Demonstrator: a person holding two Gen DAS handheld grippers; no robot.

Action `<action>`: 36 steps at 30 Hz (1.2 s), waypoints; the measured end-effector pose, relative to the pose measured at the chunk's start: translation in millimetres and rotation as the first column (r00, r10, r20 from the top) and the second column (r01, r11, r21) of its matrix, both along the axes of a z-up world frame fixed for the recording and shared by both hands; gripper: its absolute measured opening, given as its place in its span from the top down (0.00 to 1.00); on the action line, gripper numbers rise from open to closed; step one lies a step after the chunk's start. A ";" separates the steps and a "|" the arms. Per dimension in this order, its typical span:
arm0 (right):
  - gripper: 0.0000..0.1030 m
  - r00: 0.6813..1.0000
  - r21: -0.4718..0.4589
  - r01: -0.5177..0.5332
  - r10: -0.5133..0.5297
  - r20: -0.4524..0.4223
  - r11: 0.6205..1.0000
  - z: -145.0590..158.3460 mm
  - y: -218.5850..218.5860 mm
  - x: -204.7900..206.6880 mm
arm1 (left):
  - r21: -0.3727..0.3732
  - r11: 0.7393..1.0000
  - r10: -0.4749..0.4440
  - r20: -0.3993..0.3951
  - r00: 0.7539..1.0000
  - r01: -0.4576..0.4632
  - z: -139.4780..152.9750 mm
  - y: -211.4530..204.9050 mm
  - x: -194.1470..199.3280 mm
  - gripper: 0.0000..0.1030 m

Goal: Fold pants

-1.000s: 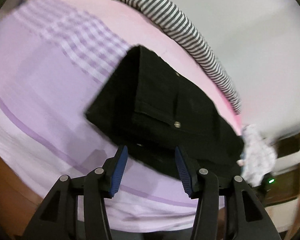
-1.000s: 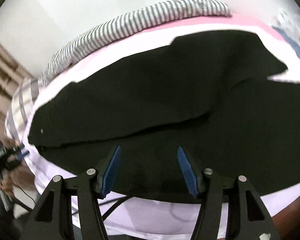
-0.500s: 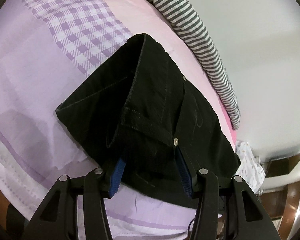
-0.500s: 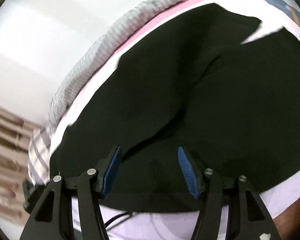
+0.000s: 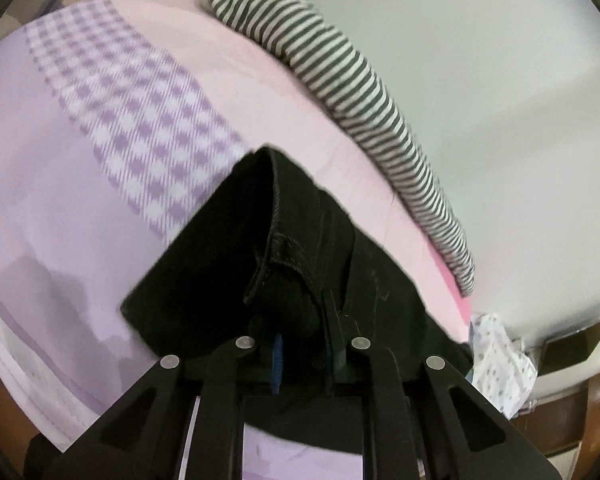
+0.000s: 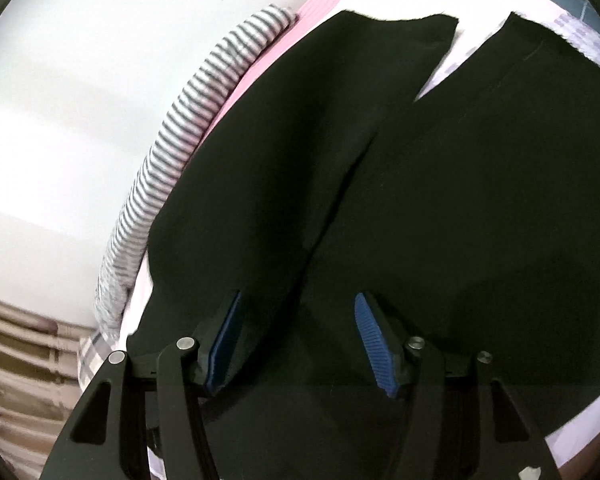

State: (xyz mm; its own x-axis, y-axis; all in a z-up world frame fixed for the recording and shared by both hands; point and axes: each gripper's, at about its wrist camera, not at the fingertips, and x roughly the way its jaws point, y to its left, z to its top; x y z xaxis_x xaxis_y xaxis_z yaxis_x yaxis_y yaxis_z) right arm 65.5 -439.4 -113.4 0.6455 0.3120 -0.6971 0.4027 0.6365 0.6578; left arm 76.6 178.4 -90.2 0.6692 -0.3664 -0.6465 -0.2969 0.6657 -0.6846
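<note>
Left gripper [image 5: 304, 344] clamped on pants [image 5: 228, 264] waistband | right gripper [image 6: 296, 340] spread wide, low over pants

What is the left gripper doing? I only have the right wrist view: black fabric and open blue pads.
Observer: The left gripper is shut on the black pants, at the waistband end.
Operator: Is the fabric lifted there?
Observer: Yes, the waistband peaks up like a tent above the purple sheet.
Operator: Anything near it?
Observer: A striped cloth lies along the wall side, apart from the pants. The right gripper is open over the legs.
</note>
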 end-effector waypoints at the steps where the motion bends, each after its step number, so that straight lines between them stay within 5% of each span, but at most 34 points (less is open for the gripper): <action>1: 0.50 1.000 0.014 0.017 -0.017 0.006 1.000 -1.0 -5.6 2.0 | -0.011 1.000 0.003 0.007 1.000 -0.003 3.1 2.5 1.9 0.85; 7: 0.67 0.995 0.050 0.095 -0.097 0.024 0.994 -7.6 -33.4 10.8 | -0.010 1.000 -0.001 0.017 1.000 0.001 14.7 2.0 15.9 0.85; 26: 0.77 0.973 0.101 0.214 -0.221 0.070 0.972 -13.2 -74.3 51.5 | 0.041 0.999 -0.028 -0.015 0.999 0.029 16.2 2.6 25.5 0.85; 36: 0.95 0.970 -0.041 0.244 -0.242 0.035 0.969 13.4 -112.9 43.4 | 0.092 0.993 -0.066 -0.079 0.995 0.074 0.5 5.4 29.4 0.85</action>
